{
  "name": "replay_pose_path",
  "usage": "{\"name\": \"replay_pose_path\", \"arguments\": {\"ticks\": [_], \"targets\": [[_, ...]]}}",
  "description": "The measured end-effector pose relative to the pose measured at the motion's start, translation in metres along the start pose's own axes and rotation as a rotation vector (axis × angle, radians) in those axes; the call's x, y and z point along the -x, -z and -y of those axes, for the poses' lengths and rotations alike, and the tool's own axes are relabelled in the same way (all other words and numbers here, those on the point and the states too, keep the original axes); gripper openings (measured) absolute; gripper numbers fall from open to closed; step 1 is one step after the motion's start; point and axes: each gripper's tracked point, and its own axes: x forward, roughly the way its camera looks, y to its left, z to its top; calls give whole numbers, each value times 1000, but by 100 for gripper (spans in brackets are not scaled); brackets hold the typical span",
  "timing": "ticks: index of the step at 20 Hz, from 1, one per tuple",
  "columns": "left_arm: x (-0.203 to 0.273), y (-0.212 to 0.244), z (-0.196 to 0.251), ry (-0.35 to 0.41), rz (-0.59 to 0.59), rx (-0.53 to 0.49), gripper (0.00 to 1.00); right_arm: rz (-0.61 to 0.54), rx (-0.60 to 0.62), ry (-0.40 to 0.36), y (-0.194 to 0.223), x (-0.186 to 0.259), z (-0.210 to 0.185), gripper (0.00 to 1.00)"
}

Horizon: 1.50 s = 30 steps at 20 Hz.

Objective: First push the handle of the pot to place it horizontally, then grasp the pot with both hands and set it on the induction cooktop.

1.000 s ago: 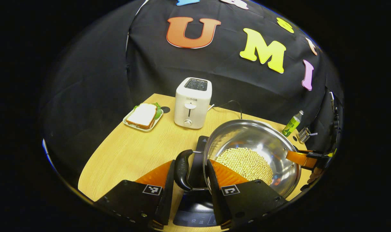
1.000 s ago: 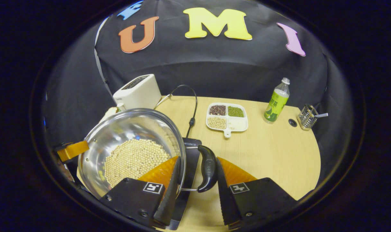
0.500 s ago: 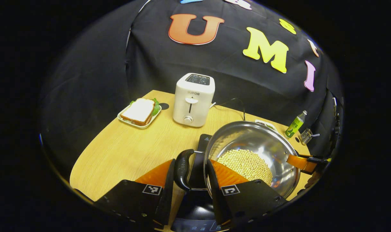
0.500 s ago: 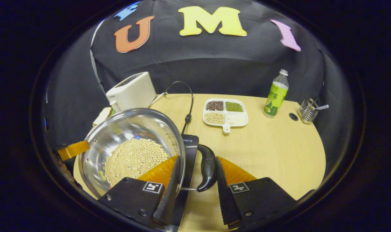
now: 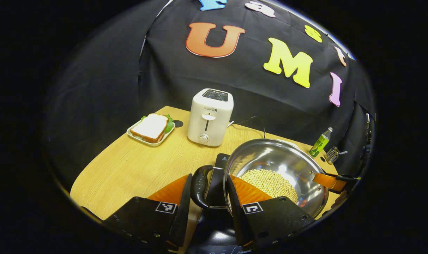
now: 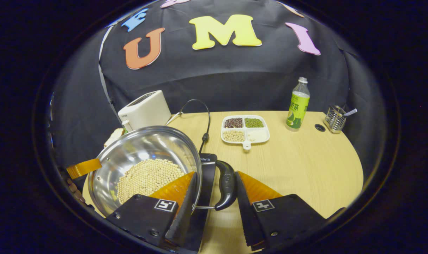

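Here we see a light wood table [image 6: 305, 165] against the black cloth booth wall, with a white toaster [image 5: 209, 117], a sandwich on a small tray [image 5: 150, 127], a divided dish of grains [image 6: 245, 128], a green-labelled bottle [image 6: 297, 104] and a wire holder [image 6: 335, 119] at the far right corner. We read the steel pot [image 5: 281, 165] as sitting over the black induction cooktop [image 6: 208, 165]; whether it rests on the glass or hangs just above it we cannot tell. Its two black side handles lie level, so the handle-to-handle axis runs across between the two tools. The pot is round, shiny and shallow, its rim tilted slightly, with a bed of pale beans [image 6: 148, 176] covering the bottom. The left gripper [image 5: 208, 192] stands at a narrow gap around the left handle [image 5: 199, 185], one finger outside the handle and the other inside the pot rim. The right gripper [image 6: 215, 192] straddles the right handle [image 6: 227, 185] the same way; in the left gripper view its finger also shows at the far rim. Firm pressing on either handle we cannot tell.
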Motion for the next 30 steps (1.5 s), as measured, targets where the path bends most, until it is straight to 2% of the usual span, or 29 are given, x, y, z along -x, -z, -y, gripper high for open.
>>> {"name": "replay_pose_path", "arguments": {"ticks": [2, 6, 7, 9, 11, 12, 14, 18, 20, 22, 25, 30], "targets": [[-2, -4, -1, 4, 27, 45, 54, 40, -19, -27, -6, 8, 2, 68], [10, -21, 1, -12, 122, 100, 54, 151, -9, -54, -25, 47, 14, 66], [15, -28, 6, 5, 153, 102, 42, 174, -6, -49, -27, 60, 20, 69], [31, -36, 13, 36, 194, 115, 79, 213, -5, -39, -28, 81, 31, 82], [45, -36, 15, 31, 208, 102, 91, 232, -2, -43, -25, 100, 38, 91], [49, -35, 17, 27, 221, 86, 93, 236, 5, -53, -22, 110, 39, 92], [63, -33, 26, 28, 234, 65, 94, 276, 36, -66, -21, 131, 41, 95], [97, -29, 60, 70, 275, 27, 95, 356, 79, -8, -11, 173, 58, 98], [120, -27, 68, 49, 306, -9, 95, 378, 87, 10, -2, 195, 67, 98], [146, -32, 80, 43, 367, -34, 95, 423, 99, 65, 1, 220, 84, 98], [189, -25, 115, 106, 400, -53, 95, 475, 70, 100, 5, 258, 103, 98], [251, -28, 140, 119, 478, -139, 95, 514, 47, 133, 0, 315, 135, 97]]}}
